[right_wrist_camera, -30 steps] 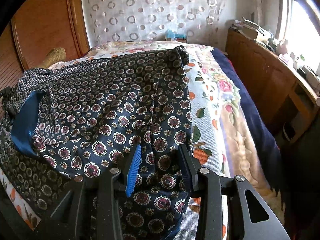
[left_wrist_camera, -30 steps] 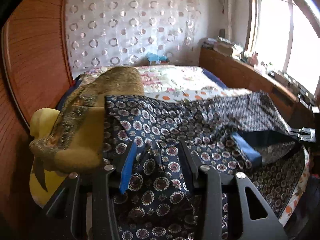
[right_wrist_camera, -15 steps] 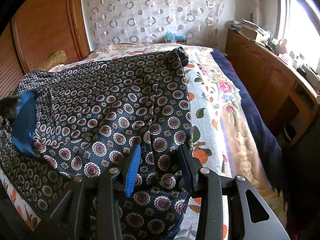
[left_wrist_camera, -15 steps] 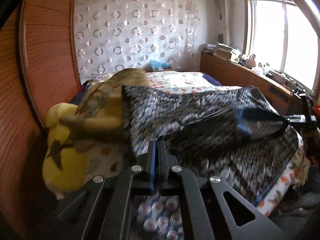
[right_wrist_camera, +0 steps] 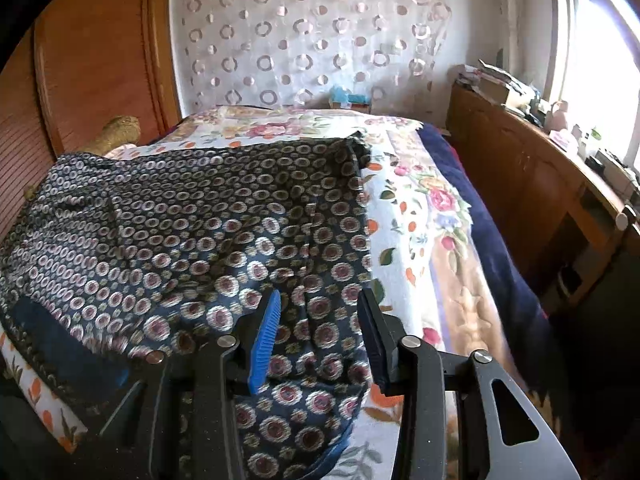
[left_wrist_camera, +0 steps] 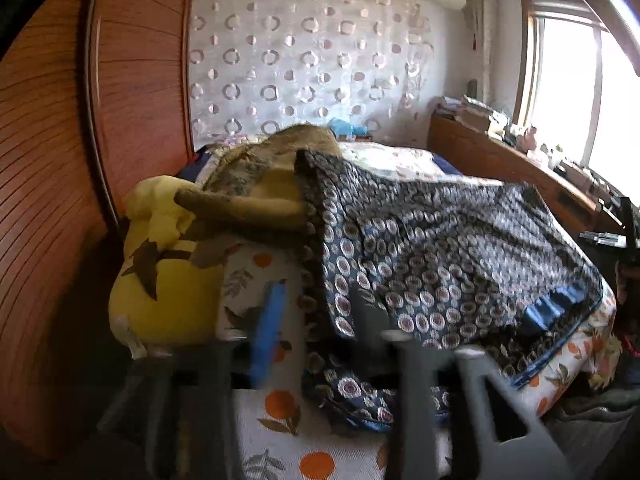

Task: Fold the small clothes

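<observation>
A dark blue garment (left_wrist_camera: 440, 248) printed with round medallions lies spread on the bed, folded over, its blue lining edge (left_wrist_camera: 556, 304) at the right. My left gripper (left_wrist_camera: 320, 320) is open and blurred, at the garment's near left edge, holding nothing. In the right wrist view the same garment (right_wrist_camera: 192, 232) covers the bed's left half. My right gripper (right_wrist_camera: 320, 320) is open, its jaws standing on either side of a bunched fold at the garment's near corner, and it is not closed on it.
A yellow plush toy (left_wrist_camera: 160, 280) and a brown-gold cushion (left_wrist_camera: 264, 184) lie at the bed's left, by the wooden headboard (left_wrist_camera: 60, 200). The floral bedspread (right_wrist_camera: 424, 220) shows to the right. A wooden cabinet (right_wrist_camera: 540, 184) runs under the window.
My left gripper, shut on the garment half a second ago, has opened and drawn back to the left. The garment's lifted flap has dropped flat onto the bed. My right gripper stays open in place.
</observation>
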A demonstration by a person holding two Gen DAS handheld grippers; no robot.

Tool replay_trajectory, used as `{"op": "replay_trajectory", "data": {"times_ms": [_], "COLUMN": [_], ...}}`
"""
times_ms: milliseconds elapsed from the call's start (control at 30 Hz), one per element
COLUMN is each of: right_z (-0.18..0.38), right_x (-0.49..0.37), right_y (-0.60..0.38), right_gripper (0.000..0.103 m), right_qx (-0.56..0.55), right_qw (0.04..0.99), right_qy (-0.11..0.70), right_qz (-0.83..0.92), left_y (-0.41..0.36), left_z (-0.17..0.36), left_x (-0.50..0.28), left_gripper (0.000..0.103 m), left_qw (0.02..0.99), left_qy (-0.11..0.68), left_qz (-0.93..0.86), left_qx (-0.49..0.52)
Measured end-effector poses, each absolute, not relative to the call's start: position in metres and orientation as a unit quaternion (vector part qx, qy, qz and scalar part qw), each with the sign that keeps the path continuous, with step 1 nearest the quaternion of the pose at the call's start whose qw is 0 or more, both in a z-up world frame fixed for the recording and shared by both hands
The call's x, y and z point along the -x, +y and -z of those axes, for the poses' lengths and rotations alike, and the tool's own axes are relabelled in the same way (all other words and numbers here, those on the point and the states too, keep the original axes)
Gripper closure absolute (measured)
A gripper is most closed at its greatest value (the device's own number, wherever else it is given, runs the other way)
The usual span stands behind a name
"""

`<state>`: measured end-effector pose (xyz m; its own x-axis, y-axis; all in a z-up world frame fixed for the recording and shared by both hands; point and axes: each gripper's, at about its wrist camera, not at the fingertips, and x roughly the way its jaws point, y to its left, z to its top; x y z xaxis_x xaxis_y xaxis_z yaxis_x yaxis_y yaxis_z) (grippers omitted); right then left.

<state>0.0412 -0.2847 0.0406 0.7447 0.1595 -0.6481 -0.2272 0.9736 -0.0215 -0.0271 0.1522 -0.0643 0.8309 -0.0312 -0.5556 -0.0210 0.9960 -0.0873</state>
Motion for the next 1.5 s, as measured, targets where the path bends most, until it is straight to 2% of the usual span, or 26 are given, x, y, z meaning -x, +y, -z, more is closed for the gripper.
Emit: {"op": "replay_trajectory", "data": {"times_ms": [100,400,433,467,533,633,733,800,833,933,1233,1333,1400,1467,1500], "right_z": [-0.035,-0.019,-0.020,-0.020,-0.021,-0.029,-0.039,-0.042,-0.043,-0.046,-0.040,-0.039,-0.042,-0.047,-0.050], "right_x": [-0.050,-0.063,-0.062,-0.062,-0.058,-0.047,-0.034,-0.027,-0.023,-0.011,0.008,0.002,0.000,0.000,0.002], "right_y": [-0.291,-0.301,-0.300,-0.299,-0.298,-0.298,-0.302,-0.304,-0.305,-0.309,-0.317,-0.309,-0.305,-0.300,-0.297], "right_gripper": [0.058,0.059,0.064,0.082,0.098,0.101,0.101,0.101,0.101,0.101,0.101,0.101,0.098,0.086,0.081], "right_qx": [0.041,0.006,0.011,0.016,0.022,0.019,0.012,0.012,0.010,0.013,0.026,0.040,0.043,0.048,0.049], "right_qw": [0.931,0.916,0.917,0.918,0.918,0.925,0.930,0.932,0.932,0.934,0.933,0.933,0.934,0.938,0.940], "right_qy": [0.351,0.384,0.381,0.379,0.375,0.354,0.339,0.332,0.331,0.326,0.335,0.338,0.336,0.325,0.321], "right_qz": [-0.096,-0.116,-0.115,-0.118,-0.123,-0.138,-0.141,-0.141,-0.145,-0.143,-0.129,-0.121,-0.117,-0.106,-0.105], "left_y": [0.153,0.150,0.150,0.150,0.149,0.150,0.152,0.152,0.151,0.149,0.149,0.147,0.149,0.151,0.151], "left_z": [0.064,0.084,0.085,0.087,0.090,0.095,0.099,0.102,0.103,0.099,0.089,0.088,0.085,0.084,0.084], "left_x": [0.021,-0.010,-0.012,-0.015,-0.018,-0.022,-0.023,-0.024,-0.024,-0.015,0.007,0.008,0.008,0.010,0.010], "left_gripper": [0.042,0.041,0.041,0.041,0.041,0.042,0.058,0.090,0.099,0.101,0.101,0.094,0.071,0.059,0.059], "left_qw": [0.956,0.945,0.943,0.942,0.940,0.936,0.932,0.929,0.928,0.932,0.933,0.934,0.936,0.938,0.937], "left_qy": [0.290,0.321,0.325,0.328,0.334,0.344,0.353,0.360,0.362,0.351,0.355,0.354,0.350,0.344,0.345], "left_qz": [0.004,-0.003,-0.004,-0.006,-0.010,-0.010,0.008,0.022,0.026,0.034,0.017,0.013,0.004,0.004,0.005], "left_qx": [0.051,0.069,0.072,0.072,0.069,0.070,0.080,0.084,0.083,0.079,0.056,0.046,0.048,0.052,0.054]}}
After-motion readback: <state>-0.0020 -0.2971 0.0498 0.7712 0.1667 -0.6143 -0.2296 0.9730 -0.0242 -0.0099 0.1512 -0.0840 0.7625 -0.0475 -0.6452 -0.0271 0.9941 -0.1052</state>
